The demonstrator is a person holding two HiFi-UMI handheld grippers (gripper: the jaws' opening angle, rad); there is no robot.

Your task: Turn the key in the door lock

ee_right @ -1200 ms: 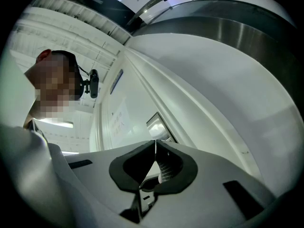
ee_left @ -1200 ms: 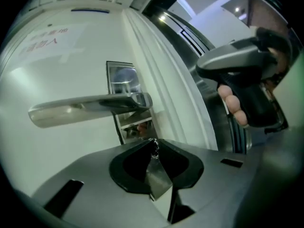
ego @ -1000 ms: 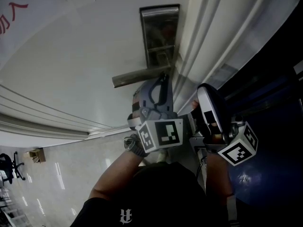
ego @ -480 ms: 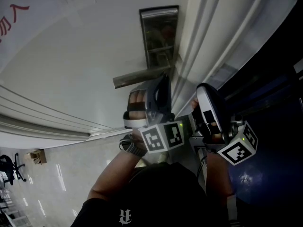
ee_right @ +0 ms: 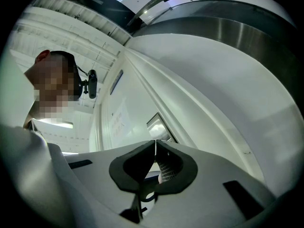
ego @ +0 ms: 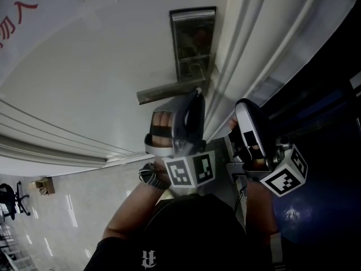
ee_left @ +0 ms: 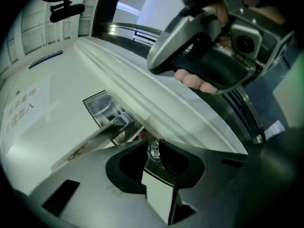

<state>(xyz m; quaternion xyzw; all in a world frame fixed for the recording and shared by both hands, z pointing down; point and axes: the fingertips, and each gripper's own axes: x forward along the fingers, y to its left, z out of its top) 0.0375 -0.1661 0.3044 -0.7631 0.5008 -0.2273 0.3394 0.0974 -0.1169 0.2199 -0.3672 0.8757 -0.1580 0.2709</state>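
The white door (ego: 84,66) fills the left of the head view. Its lever handle (ego: 169,93) juts toward 9 o'clock from the steel lock plate (ego: 193,41). At the handle's 6 o'clock the left gripper (ee_left: 153,142) points at the plate. Its fingers, having just eased apart slightly, pinch the key (ee_left: 155,150) at the plate's lower end. At its 3 o'clock the right gripper (ee_right: 155,142) hangs beside the door frame (ego: 248,49), fingers closed on nothing.

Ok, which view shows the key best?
Left gripper view: the key sits between the left gripper's jaws, which have just been opening. The head view hides it behind that gripper; the right gripper view misses it.
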